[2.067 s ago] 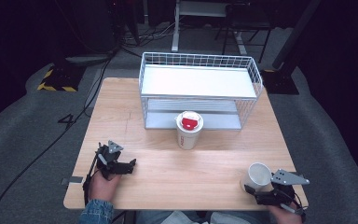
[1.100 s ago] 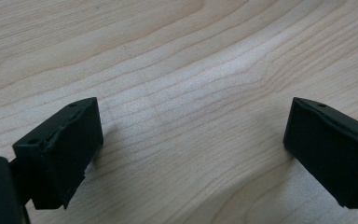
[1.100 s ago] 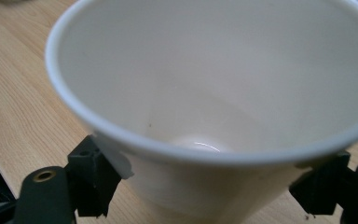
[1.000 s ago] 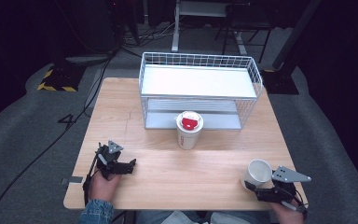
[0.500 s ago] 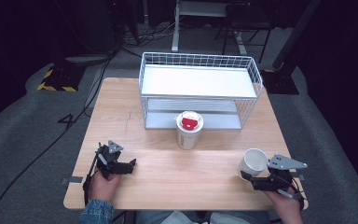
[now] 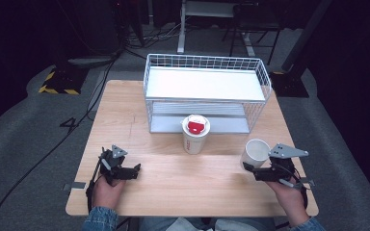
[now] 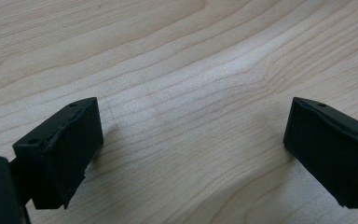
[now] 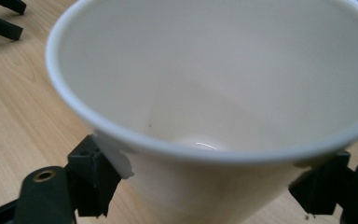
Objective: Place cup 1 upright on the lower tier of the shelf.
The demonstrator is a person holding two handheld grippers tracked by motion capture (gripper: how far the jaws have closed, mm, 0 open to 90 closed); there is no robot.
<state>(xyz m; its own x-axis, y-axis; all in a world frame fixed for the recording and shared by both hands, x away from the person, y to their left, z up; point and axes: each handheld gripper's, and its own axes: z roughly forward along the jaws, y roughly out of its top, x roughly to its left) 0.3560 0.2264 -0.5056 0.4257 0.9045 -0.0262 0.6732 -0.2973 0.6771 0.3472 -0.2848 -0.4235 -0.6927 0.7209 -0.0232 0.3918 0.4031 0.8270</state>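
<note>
Pale wood-grain table, matt, under left jaws. White paper cup betw. right jaws, smooth, slight sheen. Jaws matt black plastic. White wire basket.

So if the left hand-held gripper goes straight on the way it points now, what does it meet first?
Probably only the bare wooden table: the left hand-held gripper points right along it, and the lidded cup seems to stand off that line.

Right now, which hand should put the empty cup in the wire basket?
Probably the right. Its gripper already clamps the empty white cup; the left gripper sits open on the table, farther from the wire basket.
</note>
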